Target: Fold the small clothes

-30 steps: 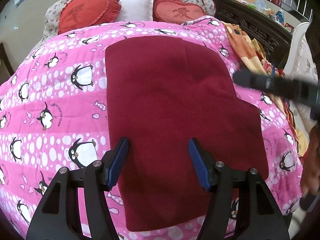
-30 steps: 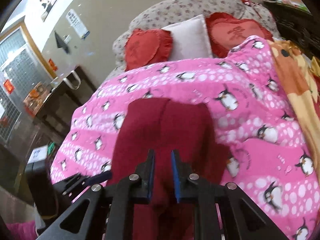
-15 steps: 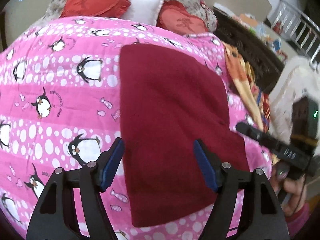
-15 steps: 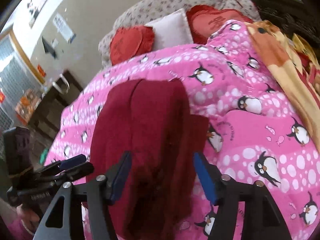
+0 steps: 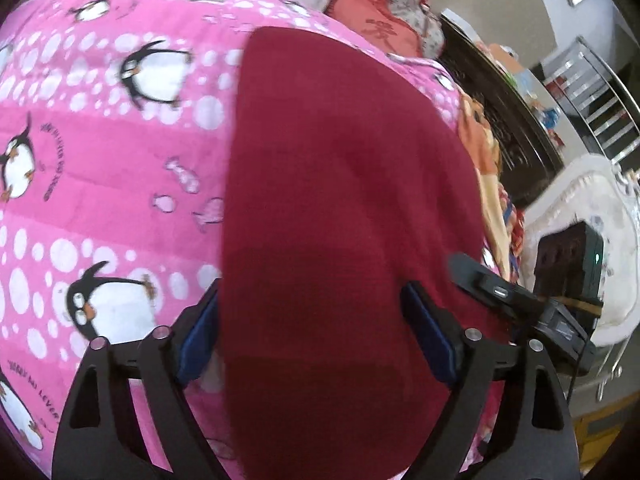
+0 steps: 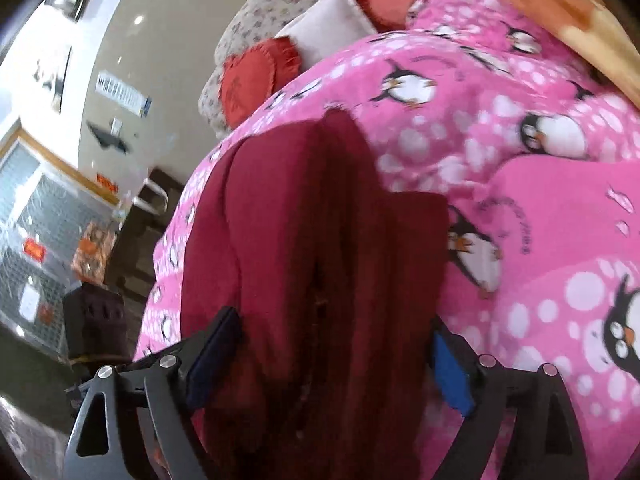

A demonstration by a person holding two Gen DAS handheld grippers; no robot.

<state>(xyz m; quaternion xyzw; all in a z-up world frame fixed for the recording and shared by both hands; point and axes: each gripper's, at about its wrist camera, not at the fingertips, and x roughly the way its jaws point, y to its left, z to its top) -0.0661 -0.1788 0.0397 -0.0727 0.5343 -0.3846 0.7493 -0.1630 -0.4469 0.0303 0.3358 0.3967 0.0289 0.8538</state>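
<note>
A dark red garment (image 5: 344, 200) lies flat on the pink penguin blanket (image 5: 100, 152). My left gripper (image 5: 312, 328) is open, its jaws wide over the garment's near end. The right gripper's black fingers (image 5: 492, 288) show at the garment's right edge in the left wrist view. In the right wrist view the garment (image 6: 312, 240) shows lengthwise folds, and my right gripper (image 6: 332, 352) is open with its jaws spread over the garment's near end. The left unit (image 6: 96, 328) shows at the lower left.
Red heart cushions (image 6: 256, 76) and a white pillow (image 6: 332, 20) lie at the bed's head. An orange blanket (image 5: 480, 152) lies along the bed's right side. Dark carved furniture (image 5: 504, 92) and a white chair (image 5: 592, 216) stand right of the bed.
The right gripper opened from shut. Both grippers moved closer and lower over the garment's near end. The garment's right flap has been folded in, so it is narrower.
</note>
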